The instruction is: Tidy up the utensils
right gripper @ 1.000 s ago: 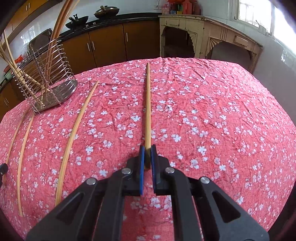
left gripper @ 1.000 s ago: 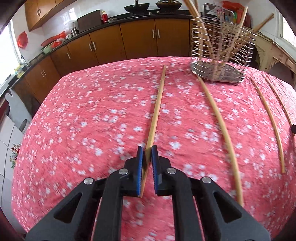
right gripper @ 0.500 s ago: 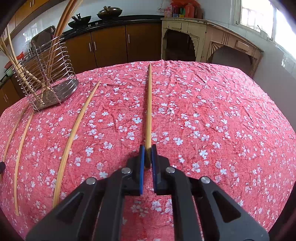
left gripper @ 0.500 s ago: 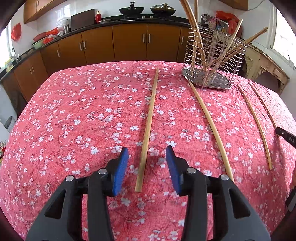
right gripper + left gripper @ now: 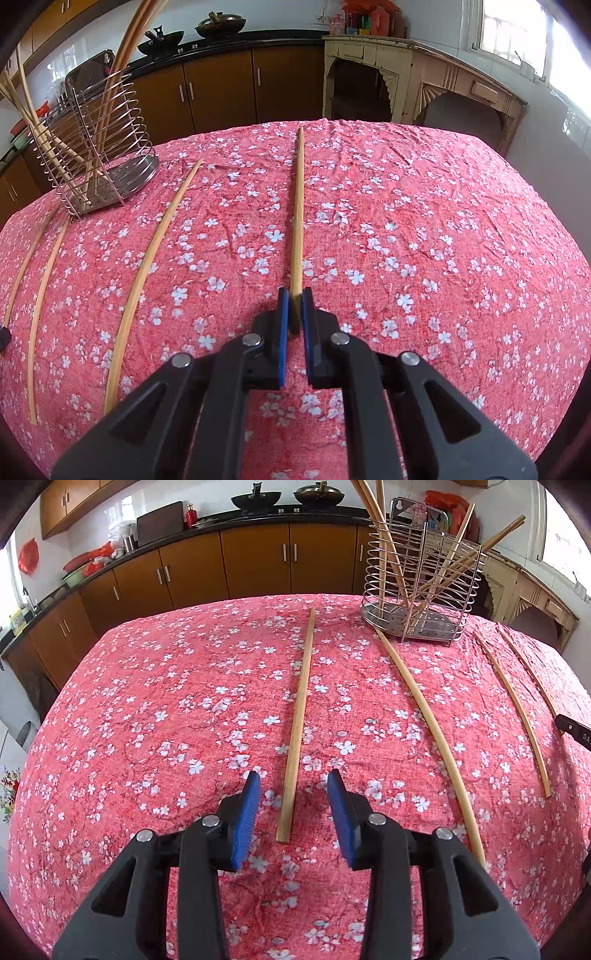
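While your right hand-held gripper (image 5: pixel 293 295) clamps one chopstick (image 5: pixel 298 206), your left hand-held gripper (image 5: pixel 293 786) has just opened around another chopstick (image 5: pixel 299 716); next, lift toward the rack (image 5: pixel 110 147).

Left gripper (image 5: pixel 291 786): black arms, blue-padded fingers (image 5: pixel 245 812) parted, just been closing slightly, touching nothing, angled downward. Right gripper (image 5: pixel 294 295): fingers (image 5: pixel 282 325) clamped together, angled downward.

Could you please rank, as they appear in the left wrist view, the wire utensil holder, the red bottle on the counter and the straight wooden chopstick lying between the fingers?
1. Straight wooden chopstick, longest, though nearness inflates it.
2. Wire utensil holder.
3. Red bottle, smallest, though it stands farthest away.
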`<state>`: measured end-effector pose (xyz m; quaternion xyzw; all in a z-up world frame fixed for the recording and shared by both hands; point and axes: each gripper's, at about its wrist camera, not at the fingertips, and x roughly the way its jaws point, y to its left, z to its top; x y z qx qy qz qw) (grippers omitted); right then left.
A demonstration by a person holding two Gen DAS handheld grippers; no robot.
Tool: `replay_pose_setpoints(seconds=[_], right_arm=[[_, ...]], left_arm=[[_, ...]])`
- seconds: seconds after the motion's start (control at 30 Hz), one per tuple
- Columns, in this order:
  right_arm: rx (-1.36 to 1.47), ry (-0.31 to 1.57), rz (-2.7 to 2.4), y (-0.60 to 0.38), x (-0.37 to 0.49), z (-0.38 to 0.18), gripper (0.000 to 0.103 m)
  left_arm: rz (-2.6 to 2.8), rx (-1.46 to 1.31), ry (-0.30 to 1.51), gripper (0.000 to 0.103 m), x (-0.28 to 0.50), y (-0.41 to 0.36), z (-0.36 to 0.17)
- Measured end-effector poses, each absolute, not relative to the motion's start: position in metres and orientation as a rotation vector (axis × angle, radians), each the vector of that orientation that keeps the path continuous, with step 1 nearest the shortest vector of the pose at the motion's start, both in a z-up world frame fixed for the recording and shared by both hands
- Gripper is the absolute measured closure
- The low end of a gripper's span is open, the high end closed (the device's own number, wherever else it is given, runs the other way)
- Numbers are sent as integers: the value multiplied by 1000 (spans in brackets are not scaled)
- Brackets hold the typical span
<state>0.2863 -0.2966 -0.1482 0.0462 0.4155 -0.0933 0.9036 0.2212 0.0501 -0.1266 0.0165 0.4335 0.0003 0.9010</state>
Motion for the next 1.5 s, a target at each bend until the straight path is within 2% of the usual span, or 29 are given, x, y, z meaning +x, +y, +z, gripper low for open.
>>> replay_pose_setpoints(seconds=[0.33, 0.53, 0.57, 0.63, 1.03, 1.5], right_arm=[[80, 862, -199, -294, 287, -148, 94], [76, 863, -195, -293, 284, -148, 94], [71, 864, -195, -293, 284, -148, 94], [74, 862, -193, -293, 283, -148, 95], [48, 748, -192, -299, 248, -122, 95], [29, 441, -179, -293, 215, -34, 95]], left_arm=[[5, 43, 897, 65, 222, 50, -127], [-1, 73, 894, 80, 214, 45, -127], [-6, 76, 893, 88, 213, 44, -127], [-8, 86, 893, 96, 212, 41, -127], [-23, 87, 807, 96, 191, 55, -103], [9, 11, 482, 96, 165, 69, -17]])
